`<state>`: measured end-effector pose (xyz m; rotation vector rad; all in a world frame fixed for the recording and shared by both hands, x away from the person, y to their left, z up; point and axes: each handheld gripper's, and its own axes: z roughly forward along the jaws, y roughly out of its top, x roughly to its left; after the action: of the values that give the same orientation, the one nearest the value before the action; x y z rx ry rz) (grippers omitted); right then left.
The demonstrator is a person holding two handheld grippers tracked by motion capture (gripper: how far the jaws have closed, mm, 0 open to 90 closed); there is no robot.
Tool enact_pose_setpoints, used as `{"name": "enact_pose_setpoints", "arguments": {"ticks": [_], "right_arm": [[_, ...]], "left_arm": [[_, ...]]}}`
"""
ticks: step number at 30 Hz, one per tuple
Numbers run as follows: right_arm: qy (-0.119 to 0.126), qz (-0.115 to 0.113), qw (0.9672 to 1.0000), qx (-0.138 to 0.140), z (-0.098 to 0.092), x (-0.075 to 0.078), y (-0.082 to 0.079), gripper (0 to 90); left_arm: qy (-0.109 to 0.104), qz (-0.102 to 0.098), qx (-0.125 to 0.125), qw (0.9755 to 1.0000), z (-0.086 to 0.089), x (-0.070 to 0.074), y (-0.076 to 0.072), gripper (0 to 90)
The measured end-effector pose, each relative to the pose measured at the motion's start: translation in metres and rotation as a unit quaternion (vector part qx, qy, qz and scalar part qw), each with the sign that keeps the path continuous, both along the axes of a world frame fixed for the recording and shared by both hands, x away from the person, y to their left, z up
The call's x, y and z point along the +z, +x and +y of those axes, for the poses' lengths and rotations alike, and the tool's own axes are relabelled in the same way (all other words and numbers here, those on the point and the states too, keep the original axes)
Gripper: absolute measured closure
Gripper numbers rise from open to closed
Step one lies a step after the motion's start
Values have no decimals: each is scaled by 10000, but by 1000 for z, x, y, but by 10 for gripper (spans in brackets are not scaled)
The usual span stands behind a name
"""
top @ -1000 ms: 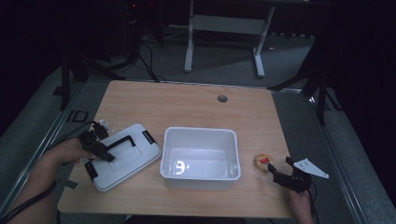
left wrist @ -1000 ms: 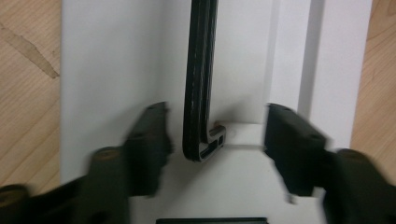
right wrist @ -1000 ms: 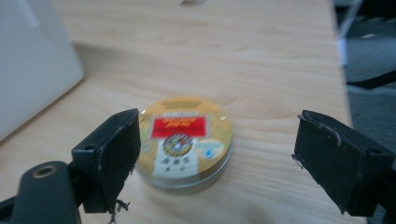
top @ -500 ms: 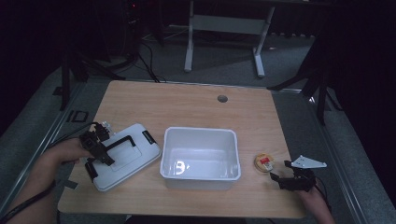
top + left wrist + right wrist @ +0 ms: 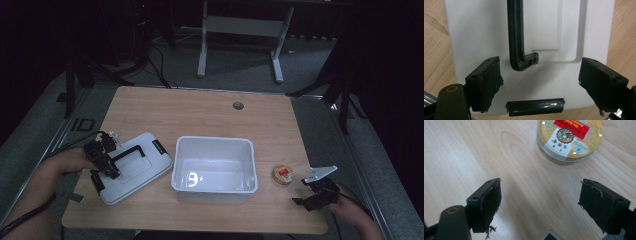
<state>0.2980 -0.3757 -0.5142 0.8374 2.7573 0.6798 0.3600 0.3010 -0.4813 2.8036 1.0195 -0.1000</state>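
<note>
Wooden table (image 5: 200, 112), far half bare. White bin (image 5: 215, 170) at centre near the front edge; white lid (image 5: 142, 167) with black handle (image 5: 125, 152) beside its left wall, one corner close to the table's front-left edge. Left gripper (image 5: 102, 162) over the lid, jaws just widened, spread apart astride the handle's end, gripping nothing. Round tin (image 5: 283, 174) right of the bin, bare wood around it. Right gripper (image 5: 312, 200) near the front-right corner, jaws wide, empty, short of the tin.
</note>
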Motion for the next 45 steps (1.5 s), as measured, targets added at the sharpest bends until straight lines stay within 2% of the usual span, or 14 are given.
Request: {"name": "enact_pose_setpoints", "arguments": {"ticks": [6, 7, 8, 9, 13, 17, 18, 20, 23, 27, 30, 32, 40, 45], "right_arm": [[-353, 442, 9984, 74, 5, 8, 4, 167], [-517, 523, 9973, 84, 6, 9, 5, 167], [-875, 582, 9943, 189, 10, 11, 6, 128], [-997, 562, 9931, 243, 12, 12, 5, 128], [-1176, 921, 9881, 377, 18, 18, 10, 122], [-1731, 1141, 9774, 407, 23, 20, 15, 130], [-1731, 1141, 9774, 407, 23, 20, 15, 130], [-1898, 1211, 9732, 461, 26, 23, 18, 132], [-1961, 1274, 9707, 544, 30, 26, 20, 131], [-2063, 1163, 9694, 645, 34, 28, 24, 124], [-2058, 1041, 9705, 709, 37, 29, 30, 124], [-2002, 896, 9730, 720, 39, 30, 38, 127], [-2005, 831, 9735, 727, 47, 31, 54, 129], [-2172, 905, 9685, 818, 56, 26, 63, 128]], "left_arm": [[45, 76, -43, 10000, -2, -1, 0, 175], [45, 76, -43, 10000, -2, -1, 0, 175], [68, 66, -58, 9999, -2, 0, 0, 175], [47, 99, -43, 9999, -3, 0, 1, 175], [95, 44, -99, 9999, -6, 4, 1, 175], [36, -45, -108, 9999, -7, 9, 2, 176], [36, -45, -108, 9999, -7, 9, 2, 176], [61, 25, -137, 9999, -8, 9, 2, 176], [86, 94, -145, 9998, -8, 8, 2, 176], [181, 169, -155, 9996, -8, 6, 1, 176], [160, 183, -143, 9996, -8, 6, 0, 176], [153, 166, -129, 9997, -6, 7, 0, 176], [149, 203, -147, 9996, -7, 5, 0, 176], [177, 216, -165, 9995, -7, 4, 1, 176]]}}
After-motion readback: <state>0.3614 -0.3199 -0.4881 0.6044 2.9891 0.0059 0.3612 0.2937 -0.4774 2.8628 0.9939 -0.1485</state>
